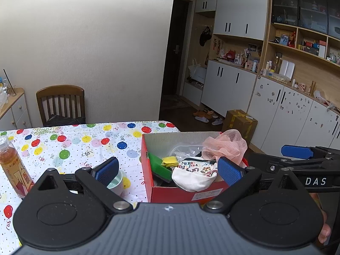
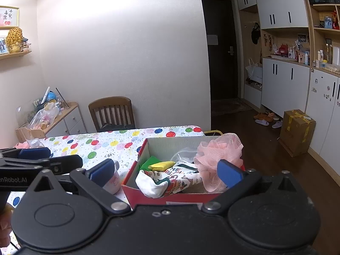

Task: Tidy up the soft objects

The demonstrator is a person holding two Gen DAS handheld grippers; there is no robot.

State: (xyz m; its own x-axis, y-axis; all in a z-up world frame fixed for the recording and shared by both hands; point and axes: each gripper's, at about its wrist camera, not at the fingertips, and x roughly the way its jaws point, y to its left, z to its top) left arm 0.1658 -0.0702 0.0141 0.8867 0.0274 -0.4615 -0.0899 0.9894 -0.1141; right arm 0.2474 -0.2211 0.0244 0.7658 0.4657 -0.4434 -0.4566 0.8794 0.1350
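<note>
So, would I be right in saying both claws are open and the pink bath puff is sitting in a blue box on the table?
Nearly: the box is red, not blue, as the right wrist view shows. The rest holds: the pink bath puff sits in it on the table, and the left claw and right claw are both open.

Left gripper (image 1: 169, 170) and right gripper (image 2: 166, 174) side by side, jaws wide.
</note>
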